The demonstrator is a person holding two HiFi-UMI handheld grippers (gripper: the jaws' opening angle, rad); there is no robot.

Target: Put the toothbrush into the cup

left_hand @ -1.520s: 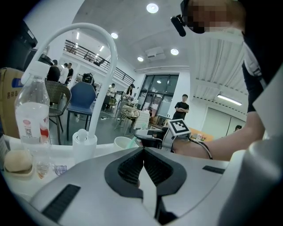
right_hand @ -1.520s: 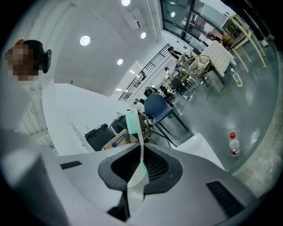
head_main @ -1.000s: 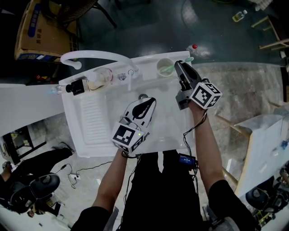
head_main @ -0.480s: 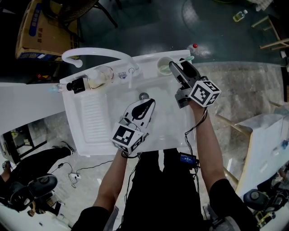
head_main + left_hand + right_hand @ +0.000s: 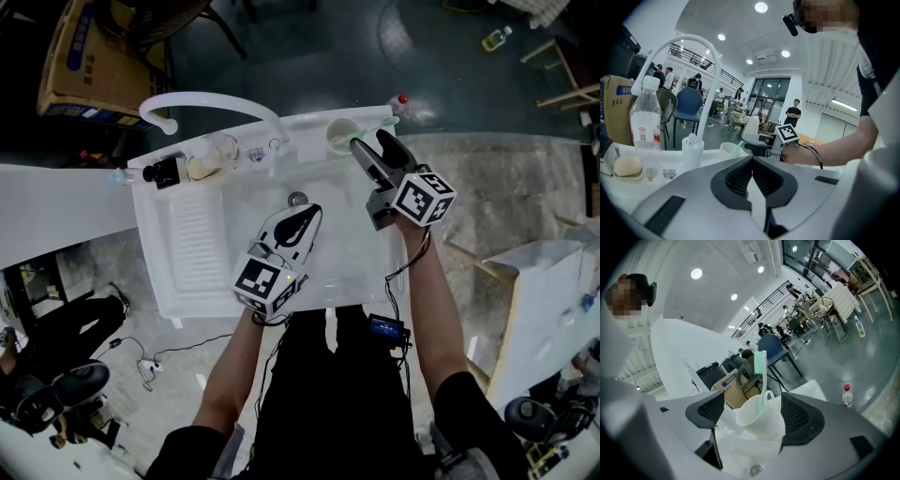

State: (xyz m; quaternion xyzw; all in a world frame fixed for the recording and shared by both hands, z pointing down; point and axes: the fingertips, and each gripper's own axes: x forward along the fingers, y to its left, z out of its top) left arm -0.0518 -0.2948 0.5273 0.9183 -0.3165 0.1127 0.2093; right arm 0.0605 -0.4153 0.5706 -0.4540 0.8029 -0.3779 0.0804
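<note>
A white cup [image 5: 341,140] stands on the back rim of the white sink [image 5: 178,272], right of the tap. The green toothbrush [image 5: 761,365] stands upright in the cup [image 5: 757,417], bristles up. My right gripper [image 5: 370,142] sits just behind the cup, and its jaws are opening wide, one on each side of the cup without touching cup or brush. In the right gripper view, that gripper [image 5: 754,405] frames the cup between its black pads [image 5: 711,409]. My left gripper [image 5: 312,210] hovers over the basin, shut and empty; in its own view [image 5: 751,165] the cup [image 5: 729,148] shows far ahead.
A curved white faucet [image 5: 211,105] arches over the sink's back left. A clear bottle [image 5: 212,157] and a black object [image 5: 163,174] sit on the back ledge. The drain [image 5: 297,199] lies mid-basin. A small red-capped bottle [image 5: 403,97] and a cardboard box [image 5: 82,58] are on the floor beyond.
My right gripper's jaws went from shut to wide apart, letting go of the toothbrush, which now stands in the cup. The left gripper stayed where it was.
</note>
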